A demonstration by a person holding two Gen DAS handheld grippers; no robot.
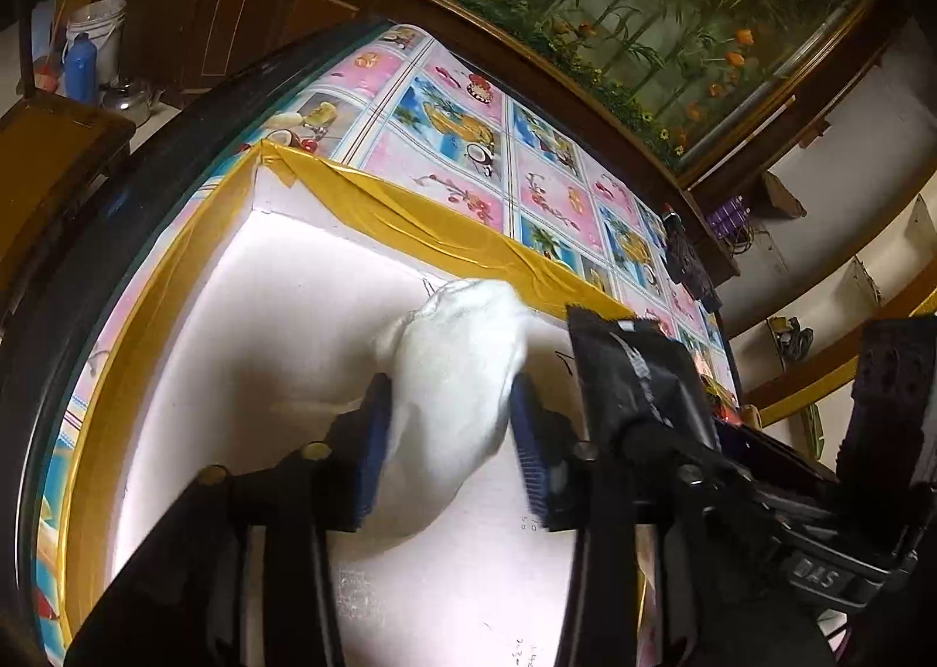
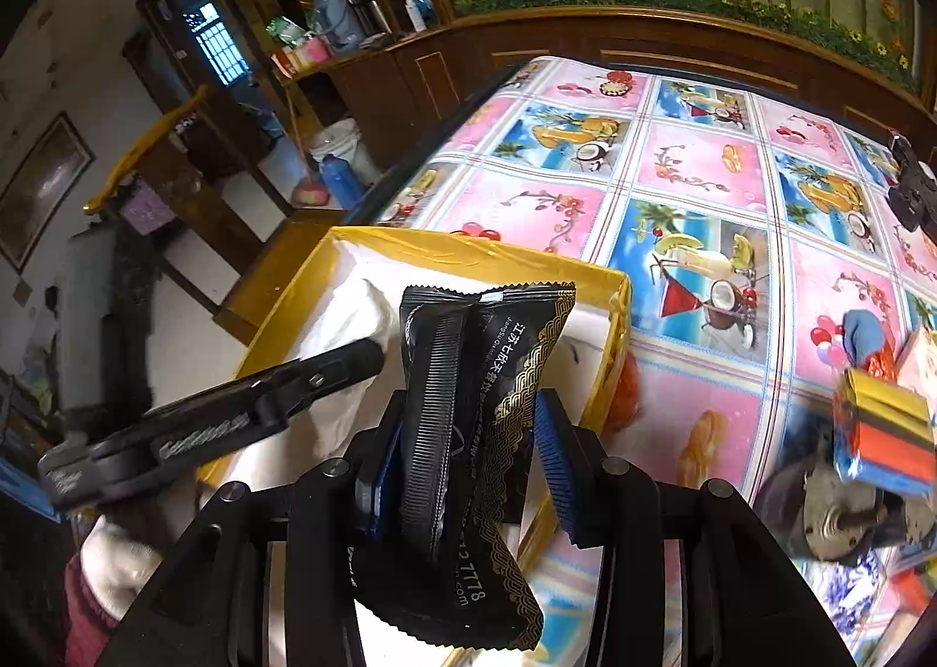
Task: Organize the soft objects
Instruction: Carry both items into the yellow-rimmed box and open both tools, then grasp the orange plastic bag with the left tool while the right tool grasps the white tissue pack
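Note:
My left gripper (image 1: pixel 451 433) is shut on a soft white cloth (image 1: pixel 457 356) and holds it inside a white box with yellow-taped rim (image 1: pixel 410 210). My right gripper (image 2: pixel 468 456) is shut on a black soft packet with gold pattern (image 2: pixel 486 374), held upright over the box's near right part (image 2: pixel 609 280). In the left wrist view the black packet (image 1: pixel 632 368) and the right gripper sit just right of the cloth. In the right wrist view the left gripper (image 2: pixel 234 421) reaches into the box over the white cloth (image 2: pixel 351 327).
The box stands at the corner of a table with a pink and blue fruit-print cover (image 2: pixel 703 169). A blue cloth (image 2: pixel 864 333), an orange and blue packet (image 2: pixel 884 433) and a metal object (image 2: pixel 831 515) lie to the right. A black object (image 2: pixel 910 187) lies at the far right.

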